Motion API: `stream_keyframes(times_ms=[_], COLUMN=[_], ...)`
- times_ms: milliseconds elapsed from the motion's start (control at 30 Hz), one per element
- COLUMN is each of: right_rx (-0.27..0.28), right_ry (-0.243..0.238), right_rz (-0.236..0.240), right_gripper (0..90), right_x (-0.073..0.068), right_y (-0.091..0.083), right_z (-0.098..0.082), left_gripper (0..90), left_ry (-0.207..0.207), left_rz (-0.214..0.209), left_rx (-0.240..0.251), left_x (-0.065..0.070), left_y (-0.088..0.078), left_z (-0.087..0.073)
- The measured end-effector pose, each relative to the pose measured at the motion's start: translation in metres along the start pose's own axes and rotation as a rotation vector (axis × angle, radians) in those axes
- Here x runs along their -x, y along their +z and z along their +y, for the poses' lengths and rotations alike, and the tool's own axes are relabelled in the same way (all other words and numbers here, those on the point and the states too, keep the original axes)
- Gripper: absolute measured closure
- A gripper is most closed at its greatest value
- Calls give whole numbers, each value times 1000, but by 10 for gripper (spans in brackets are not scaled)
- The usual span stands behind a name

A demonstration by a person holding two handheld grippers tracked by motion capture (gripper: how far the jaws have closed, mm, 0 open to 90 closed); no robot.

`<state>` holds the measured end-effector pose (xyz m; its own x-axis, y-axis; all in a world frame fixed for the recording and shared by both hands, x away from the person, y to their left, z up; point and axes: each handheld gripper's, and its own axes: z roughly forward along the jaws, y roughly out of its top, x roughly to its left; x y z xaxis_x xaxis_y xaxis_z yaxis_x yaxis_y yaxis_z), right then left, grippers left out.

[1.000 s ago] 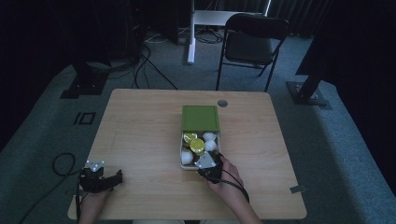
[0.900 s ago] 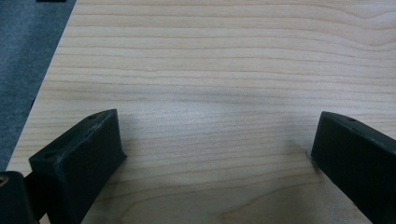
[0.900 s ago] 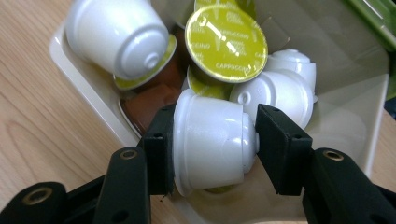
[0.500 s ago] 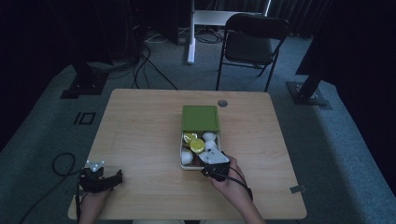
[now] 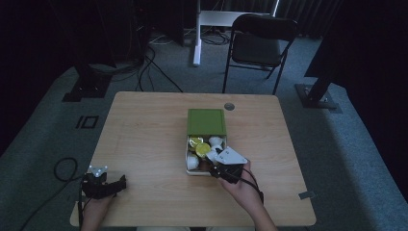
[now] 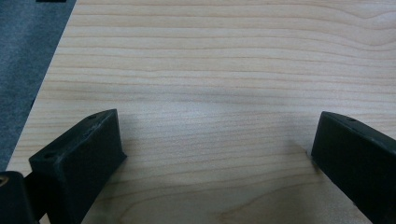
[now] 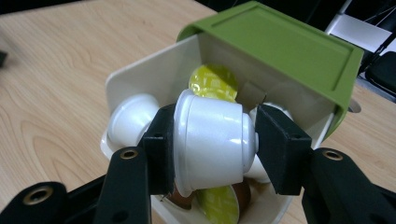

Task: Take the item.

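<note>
- The right gripper (image 7: 212,140) had its jaws closed firmly on a white capsule (image 7: 212,142), one pad against each side of the cup — the rim lay toward the left jaw, the narrower base toward the right.
- The capsule sat squarely between the pads, just above the open white box (image 7: 140,70), with a yellow-lidded capsule (image 7: 214,81) directly beyond the jaws and another white capsule (image 7: 133,116) just outside the left jaw.
- A good lift, by my judgement, would go straight up along the jaws' own line, so that the held cup cleared the box wall and the neighbours did not get dragged along.
- Squeeze should stay even: the cup looked thin-walled and smooth, so it could dent under more pressure or slip under less.
- The green lid (image 7: 285,42) lay beyond the jaws, over the far half of the box; a swing that way risked knocking it.
- The left gripper (image 6: 212,163) rested low over bare table (image 6: 210,70), its jaws wide apart with nothing between them — well away from the box in the high view.
</note>
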<state>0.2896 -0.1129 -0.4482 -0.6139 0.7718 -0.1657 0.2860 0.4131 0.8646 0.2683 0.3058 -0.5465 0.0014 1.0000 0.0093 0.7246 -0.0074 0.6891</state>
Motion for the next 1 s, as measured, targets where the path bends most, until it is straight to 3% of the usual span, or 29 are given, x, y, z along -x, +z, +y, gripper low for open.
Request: stream_keyframes(times_ms=[267, 500, 767, 933, 1000], right_rx=[70, 136, 190, 244, 241], right_ry=[30, 57, 78, 127, 137], right_rz=[7, -26, -93, -156, -172], right_gripper=[513, 514, 514, 514, 515], right_x=[8, 20, 46, 64, 70], right_y=[-12, -22, -33, -37, -37], right_z=[10, 19, 25, 21, 18], left_gripper=[21, 21, 21, 21, 21], left_ry=[1, 1, 1, 1, 0], left_rz=[-1, 0, 0, 0, -1], left_rx=[1, 0, 0, 0, 1], left_x=[0, 0, 0, 0, 0], left_y=[0, 0, 0, 0, 0], left_z=[0, 0, 0, 0, 0])
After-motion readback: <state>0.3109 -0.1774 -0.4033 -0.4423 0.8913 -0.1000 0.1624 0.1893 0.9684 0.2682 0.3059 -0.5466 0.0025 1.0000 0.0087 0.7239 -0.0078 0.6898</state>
